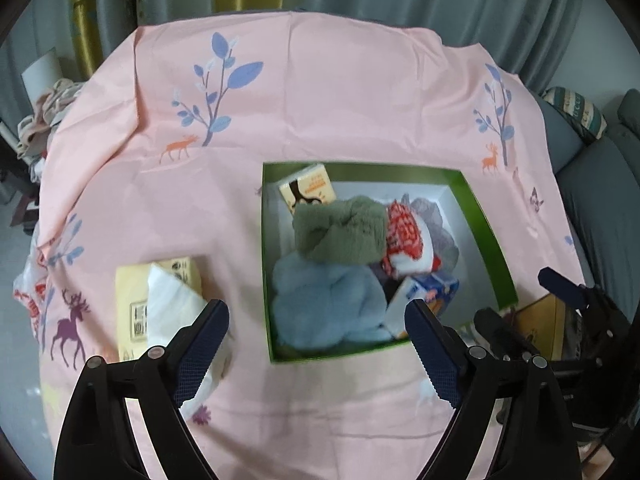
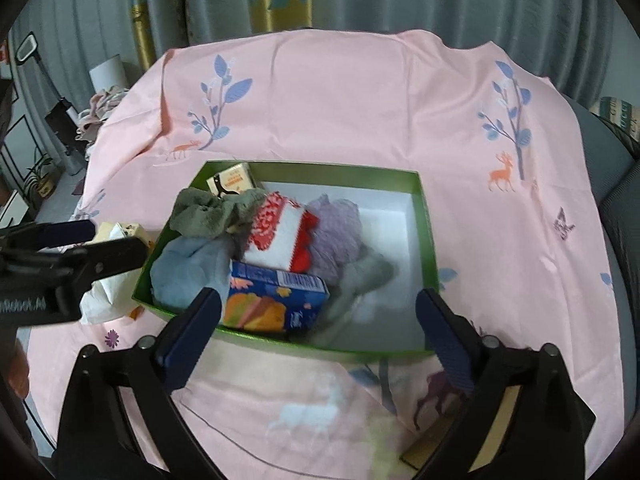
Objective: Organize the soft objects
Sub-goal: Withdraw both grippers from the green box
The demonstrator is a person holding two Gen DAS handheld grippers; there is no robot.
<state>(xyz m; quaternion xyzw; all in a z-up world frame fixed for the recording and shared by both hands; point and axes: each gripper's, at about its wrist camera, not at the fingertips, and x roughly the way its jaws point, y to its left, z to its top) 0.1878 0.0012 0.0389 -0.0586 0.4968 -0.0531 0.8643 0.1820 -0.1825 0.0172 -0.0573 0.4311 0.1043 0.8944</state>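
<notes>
Pale yellow, the tissue pack (image 1: pixel 160 304) lies on the pink cloth (image 1: pixel 340 100) at the far left, a white tissue spilling from it, outside the green box (image 1: pixel 486 220). Its long axis runs away from the camera. It sits just ahead of the left gripper (image 1: pixel 316 340), beside that gripper's left finger, so the left hand is clearly nearer. Both sets of jaws stand wide apart and hold nothing. Right of the pack, the box holds the towels and socks; the right gripper (image 2: pixel 318 326) hovers over its near rim.
</notes>
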